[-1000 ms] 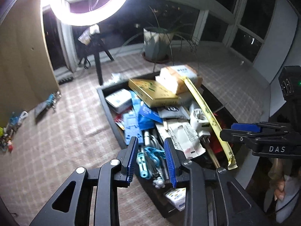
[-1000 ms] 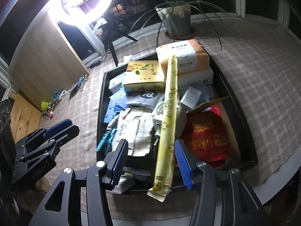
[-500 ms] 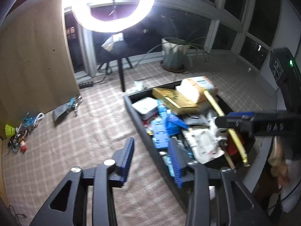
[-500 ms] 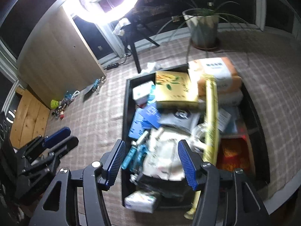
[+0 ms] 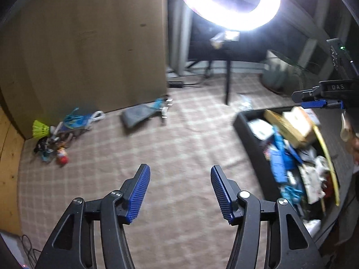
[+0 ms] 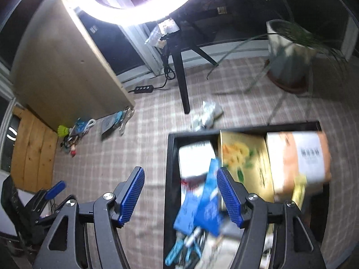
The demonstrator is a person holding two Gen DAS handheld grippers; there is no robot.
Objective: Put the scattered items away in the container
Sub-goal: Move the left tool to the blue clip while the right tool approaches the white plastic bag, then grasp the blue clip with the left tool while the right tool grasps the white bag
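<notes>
Right now my left gripper hangs over bare checked carpet, its blue pads standing well apart with nothing between them; those jaws have just been opening. My right gripper is much the same: jaws parted, just been opening, nothing pressed between the pads. Its left finger sits over the carpet and its right finger over the near corner of the black container.

The container is on the floor, to the right in my left view, and it is crammed: a yellow flowered box, an orange-and-white pack beside it, a white box, blue packets and a long yellow strip leaning along the far side. Much of it is blurred, so I cannot name the smaller pieces.

Scattered items still lie out on the carpet. A grey pouch with blue clips rests near the foot of the wooden board. Further left, in the corner by the board, sits a small heap with a yellow-green shuttlecock, a blue bundle and a small red thing. A crumpled pale wrapper lies just beyond the container's far edge, near the tripod leg under the ring light. A potted plant stands at the back.
</notes>
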